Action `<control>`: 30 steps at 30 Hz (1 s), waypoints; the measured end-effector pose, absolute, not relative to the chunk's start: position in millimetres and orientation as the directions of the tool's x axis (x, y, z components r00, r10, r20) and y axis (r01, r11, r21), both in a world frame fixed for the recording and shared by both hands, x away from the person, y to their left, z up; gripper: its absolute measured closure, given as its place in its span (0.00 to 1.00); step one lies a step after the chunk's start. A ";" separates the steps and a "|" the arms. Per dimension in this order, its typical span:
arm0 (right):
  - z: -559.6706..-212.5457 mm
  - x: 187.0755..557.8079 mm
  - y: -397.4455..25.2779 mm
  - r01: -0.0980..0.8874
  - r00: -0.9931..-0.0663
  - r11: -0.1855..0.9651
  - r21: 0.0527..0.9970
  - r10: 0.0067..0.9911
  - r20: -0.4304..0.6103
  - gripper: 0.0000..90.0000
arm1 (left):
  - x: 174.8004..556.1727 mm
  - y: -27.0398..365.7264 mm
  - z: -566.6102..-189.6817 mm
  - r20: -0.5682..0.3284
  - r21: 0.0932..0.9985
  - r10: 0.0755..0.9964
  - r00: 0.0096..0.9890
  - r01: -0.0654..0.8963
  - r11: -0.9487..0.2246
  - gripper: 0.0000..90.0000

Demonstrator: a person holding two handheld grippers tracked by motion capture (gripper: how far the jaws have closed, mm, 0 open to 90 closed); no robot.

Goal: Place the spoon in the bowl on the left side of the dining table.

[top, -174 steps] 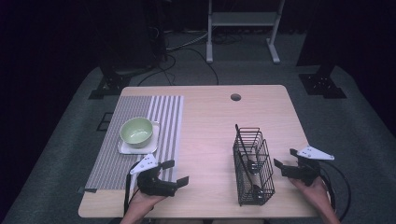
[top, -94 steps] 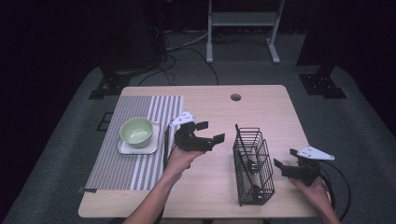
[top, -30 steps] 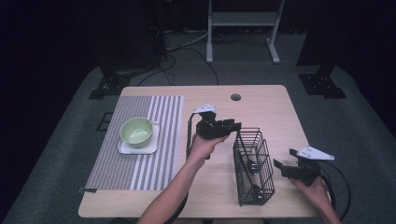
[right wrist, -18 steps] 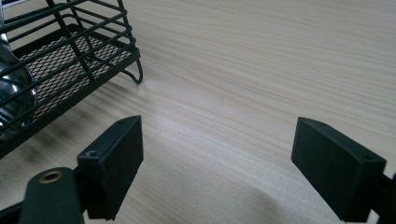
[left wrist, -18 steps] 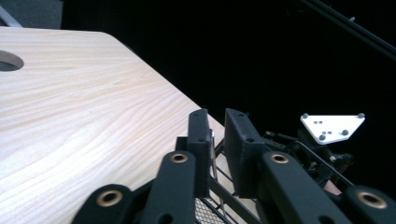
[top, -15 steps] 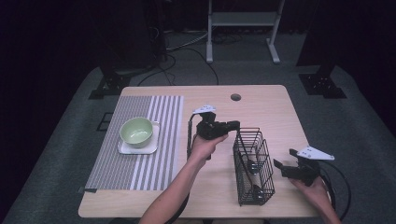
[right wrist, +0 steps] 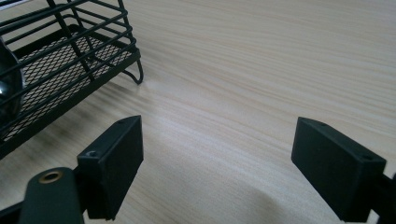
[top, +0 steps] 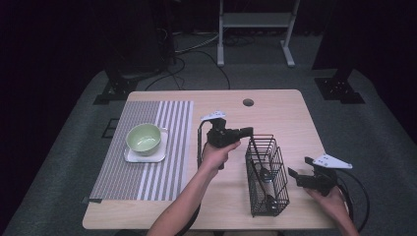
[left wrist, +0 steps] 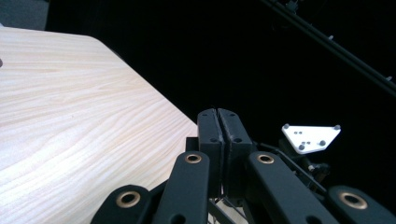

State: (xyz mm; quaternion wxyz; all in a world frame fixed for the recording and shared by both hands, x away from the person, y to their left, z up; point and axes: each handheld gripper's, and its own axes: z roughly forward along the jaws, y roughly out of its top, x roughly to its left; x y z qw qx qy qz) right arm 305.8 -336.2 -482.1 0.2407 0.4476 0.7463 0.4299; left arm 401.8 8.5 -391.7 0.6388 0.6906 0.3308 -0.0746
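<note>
The wire basket (top: 267,174) stands on the table (top: 280,113) between my hands, light, stiff, best pinched by a top rim wire; my left gripper (top: 244,132), jaws pressed shut on nothing, hovers at its far end; my right gripper (top: 293,173) gapes wide, empty.

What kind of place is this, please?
Probably a recording studio or lab, not a home: dark curtains around, a metal stand and cables on grey carpet, and a lone table set with a bowl.

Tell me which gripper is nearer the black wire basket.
Left. The left gripper hovers at the black wire basket's far left corner; the right gripper sits apart, right of it.
</note>
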 end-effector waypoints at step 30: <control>-482.1 305.9 -336.1 0.463 -0.482 0.231 0.856 0.876 0.025 0.17 | 401.7 24.2 -362.3 -0.535 0.839 0.369 0.760 0.528 0.131 1.00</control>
